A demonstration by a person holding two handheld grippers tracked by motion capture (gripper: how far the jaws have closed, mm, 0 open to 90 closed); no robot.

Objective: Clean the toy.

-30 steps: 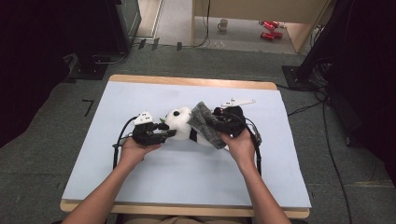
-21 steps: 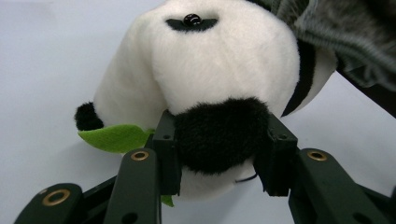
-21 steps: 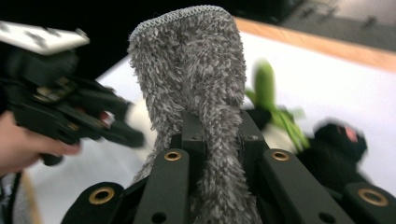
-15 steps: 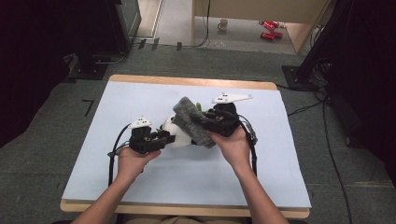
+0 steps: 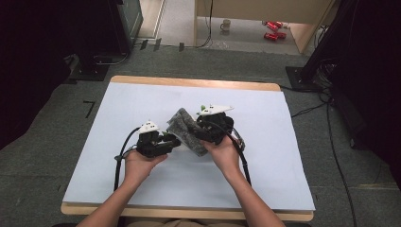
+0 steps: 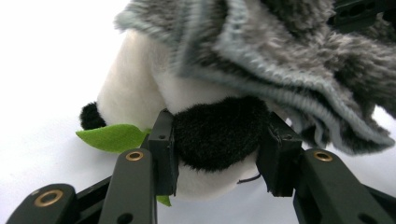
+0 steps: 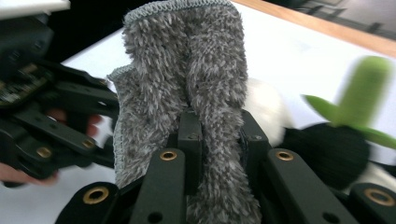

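Observation:
A plush panda (image 6: 140,88), white with black parts and a green leaf (image 6: 112,137), sits between the jaws of my left gripper (image 6: 217,154). The pads (image 6: 163,154) press on its black patch, though the jaws have just been opening a little. A grey fuzzy cloth (image 6: 280,51) drapes over the panda's top. My right gripper (image 7: 219,135) is shut on that cloth (image 7: 187,70), which stands up from its jaws. In the high view the left gripper (image 5: 174,140) and right gripper (image 5: 197,135) meet at the cloth (image 5: 185,127) mid-table.
A pale blue mat (image 5: 142,99) covers the wooden table. On the floor beyond the far edge stand a mug (image 5: 226,24) and red objects (image 5: 272,29). Cables (image 5: 326,123) trail on the floor at the right. Dark cabinets stand at the back left.
My right gripper has carried the grey cloth leftward from beside the panda to on top of it, so the white plush is now covered in the high view. The left hand shifted slightly.

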